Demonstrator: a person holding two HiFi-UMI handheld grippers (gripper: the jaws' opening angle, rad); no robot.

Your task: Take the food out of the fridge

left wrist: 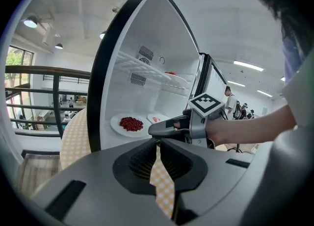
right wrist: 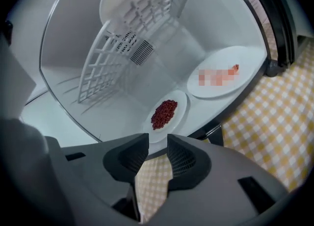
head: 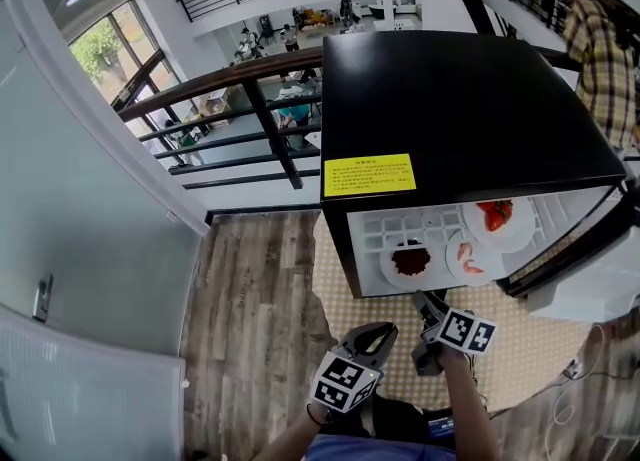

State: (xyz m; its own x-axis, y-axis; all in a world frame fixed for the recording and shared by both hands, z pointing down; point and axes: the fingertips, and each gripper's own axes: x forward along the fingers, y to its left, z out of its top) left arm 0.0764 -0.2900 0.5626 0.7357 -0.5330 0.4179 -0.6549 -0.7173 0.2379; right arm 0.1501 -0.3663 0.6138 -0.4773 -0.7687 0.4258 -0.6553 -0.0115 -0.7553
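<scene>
At lower centre, we are holding right gripper (right wrist: 158,145) jaws apart, empty, below plate (right wrist: 181,105); left gripper (left wrist: 158,143) closed, empty.

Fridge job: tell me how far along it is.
Done: the fridge door stands open. In hand: nothing yet; the right tongs are open and empty before the plate of red beans, the left tongs shut and empty. Left: all three plates, including the pink-food plate and the red-food plate on the shelf, are inside.
</scene>
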